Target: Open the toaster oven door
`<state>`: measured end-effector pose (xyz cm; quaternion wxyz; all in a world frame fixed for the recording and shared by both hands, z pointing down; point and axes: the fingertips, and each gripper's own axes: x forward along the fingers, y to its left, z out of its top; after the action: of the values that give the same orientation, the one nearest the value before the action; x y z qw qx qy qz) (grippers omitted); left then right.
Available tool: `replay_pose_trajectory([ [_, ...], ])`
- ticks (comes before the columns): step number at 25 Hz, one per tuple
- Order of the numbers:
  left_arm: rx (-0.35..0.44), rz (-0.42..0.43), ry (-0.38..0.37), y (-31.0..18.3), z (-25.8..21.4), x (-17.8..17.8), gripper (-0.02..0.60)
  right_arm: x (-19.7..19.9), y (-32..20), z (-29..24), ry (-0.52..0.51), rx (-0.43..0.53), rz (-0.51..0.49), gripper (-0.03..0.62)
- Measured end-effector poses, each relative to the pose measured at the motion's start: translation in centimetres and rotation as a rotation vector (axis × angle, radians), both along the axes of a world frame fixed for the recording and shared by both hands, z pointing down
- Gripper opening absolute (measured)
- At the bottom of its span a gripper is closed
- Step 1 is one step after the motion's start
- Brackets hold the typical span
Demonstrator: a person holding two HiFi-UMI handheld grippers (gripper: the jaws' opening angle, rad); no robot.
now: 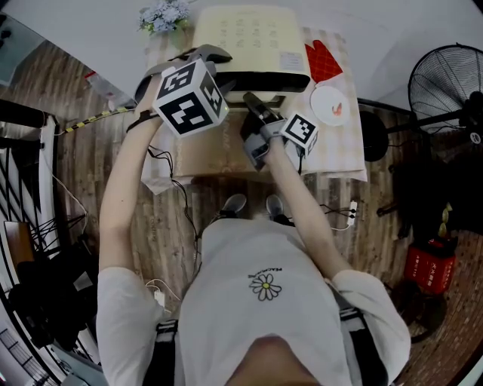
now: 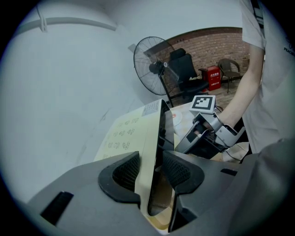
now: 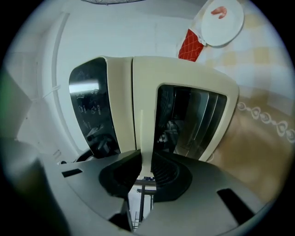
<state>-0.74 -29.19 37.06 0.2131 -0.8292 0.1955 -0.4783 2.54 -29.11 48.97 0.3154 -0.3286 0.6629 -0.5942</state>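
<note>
A cream toaster oven [image 1: 249,38] stands at the back of the table. Its glass door [image 3: 193,115] lies closed against the body, beside the dark control panel [image 3: 90,110]. The door's cream handle bar [image 3: 140,133] runs between the pads of my right gripper [image 3: 145,170], which is shut on it. In the head view my right gripper [image 1: 253,102] reaches level at the oven's front. My left gripper [image 2: 150,168] clamps the oven's cream top edge [image 2: 138,133] at its left front corner, one pad on top and one on the front face. From above, my left gripper [image 1: 198,56] tilts downward.
A white plate [image 1: 330,104] and a red cloth [image 1: 323,60] lie right of the oven on the chequered tablecloth [image 1: 339,158]. Flowers [image 1: 162,15] stand behind at the left. A floor fan [image 1: 445,75] and a red box [image 1: 430,268] stand to the right.
</note>
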Motion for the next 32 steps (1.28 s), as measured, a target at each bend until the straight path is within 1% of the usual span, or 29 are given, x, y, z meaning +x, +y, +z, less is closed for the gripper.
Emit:
replay_pose_trajectory([
  [3, 0.004, -0.001, -0.010, 0.03, 0.12, 0.05, 0.169, 0.00, 0.09, -0.02, -0.007, 0.002, 0.007, 0.058],
  [10, -0.001, -0.004, -0.007, -0.02, 0.04, 0.08, 0.170, 0.07, 0.05, -0.17, -0.001, 0.021, 0.023, 0.057],
  [17, 0.007, -0.024, -0.001, -0.23, 0.21, 0.25, 0.172, 0.29, 0.10, -0.05, -0.007, 0.008, 0.057, 0.057],
  [22, 0.000, -0.028, -0.004, -0.10, 0.17, 0.23, 0.172, 0.33, 0.30, 0.13, -0.012, -0.014, 0.063, 0.056],
  [28, 0.008, -0.045, -0.042, -0.15, 0.36, 0.33, 0.172, 0.40, 0.27, 0.11, -0.012, -0.012, 0.067, 0.055],
  [32, 0.008, -0.042, -0.028, -0.11, 0.40, 0.32, 0.172, 0.34, 0.38, 0.18, -0.021, -0.027, 0.064, 0.056],
])
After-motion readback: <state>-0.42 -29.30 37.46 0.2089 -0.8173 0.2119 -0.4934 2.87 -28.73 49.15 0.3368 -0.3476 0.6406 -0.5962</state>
